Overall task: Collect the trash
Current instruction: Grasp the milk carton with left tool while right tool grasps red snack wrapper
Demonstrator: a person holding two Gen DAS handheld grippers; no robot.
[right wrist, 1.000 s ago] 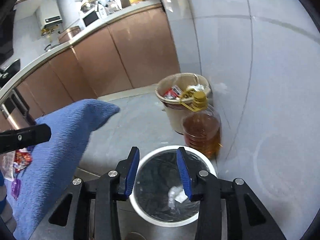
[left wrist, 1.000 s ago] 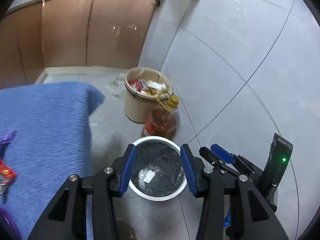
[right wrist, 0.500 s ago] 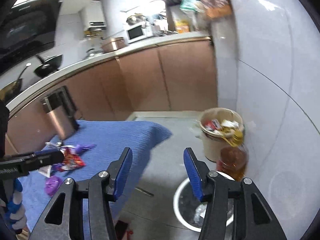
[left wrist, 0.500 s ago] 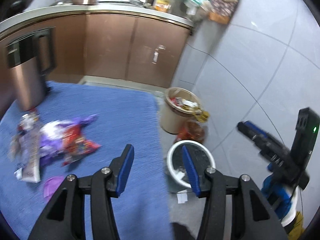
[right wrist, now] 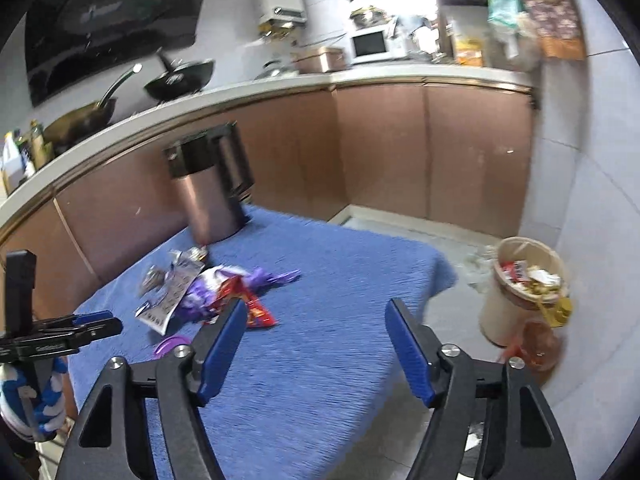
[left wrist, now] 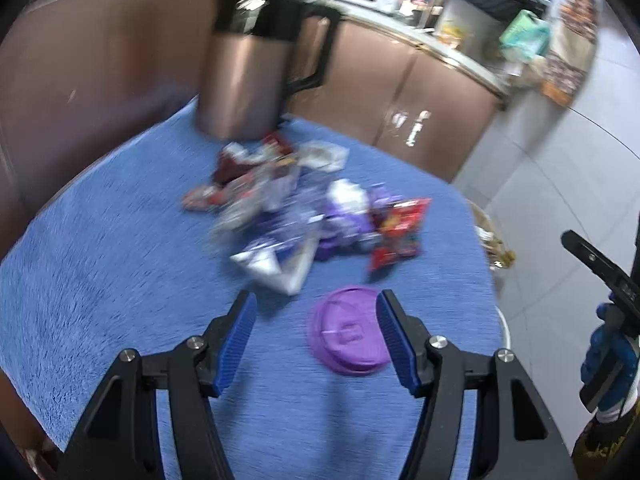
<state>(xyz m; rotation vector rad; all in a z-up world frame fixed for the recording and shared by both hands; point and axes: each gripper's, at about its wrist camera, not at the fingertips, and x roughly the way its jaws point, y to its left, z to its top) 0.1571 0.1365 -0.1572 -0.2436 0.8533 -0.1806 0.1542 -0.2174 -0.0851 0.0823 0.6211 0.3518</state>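
Both grippers are hanging over the blue towel-covered bench (left wrist: 120,280), jaws of the left gripper (left wrist: 316,338) and right gripper (right wrist: 314,346) just having been opening wide, gripping nothing. The flat purple plastic lid (left wrist: 346,336) is lying just below the left jaws, near the heap of crinkled snack wrappers (left wrist: 304,216). Being thin and flat, the lid is likely risking a slip, or the jaws snagging the towel pile instead.

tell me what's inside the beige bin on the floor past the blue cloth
The round beige plastic bin is full to its rim with wrappers: red, white and gold pieces show on top. Anything deeper is covered by that top layer. An amber oil bottle stands against it.
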